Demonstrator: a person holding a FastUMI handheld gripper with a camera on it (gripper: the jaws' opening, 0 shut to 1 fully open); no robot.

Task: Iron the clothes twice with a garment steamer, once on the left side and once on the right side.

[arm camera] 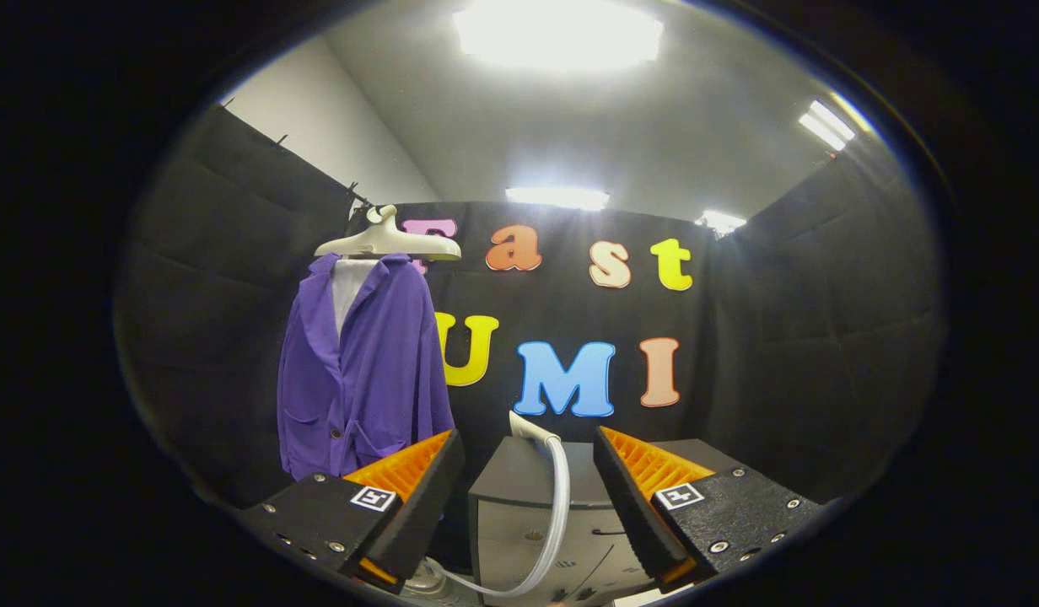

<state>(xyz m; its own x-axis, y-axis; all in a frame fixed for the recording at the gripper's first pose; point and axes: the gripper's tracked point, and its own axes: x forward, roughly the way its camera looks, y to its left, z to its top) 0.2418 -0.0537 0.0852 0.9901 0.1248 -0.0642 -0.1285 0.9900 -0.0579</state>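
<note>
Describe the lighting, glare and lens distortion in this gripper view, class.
Gripper view: ceiling lights blow out to white glare; the fisheye lens bows the booth walls; the purple jacket on its hanger is evenly lit and sharp; the open hand-held gripper frames the steamer hose, holding nothing.

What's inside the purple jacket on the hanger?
A white lining or shirt shows at the open collar of the purple jacket under the hanger; lower down the cloth covers it. The open tool holds nothing.
</note>
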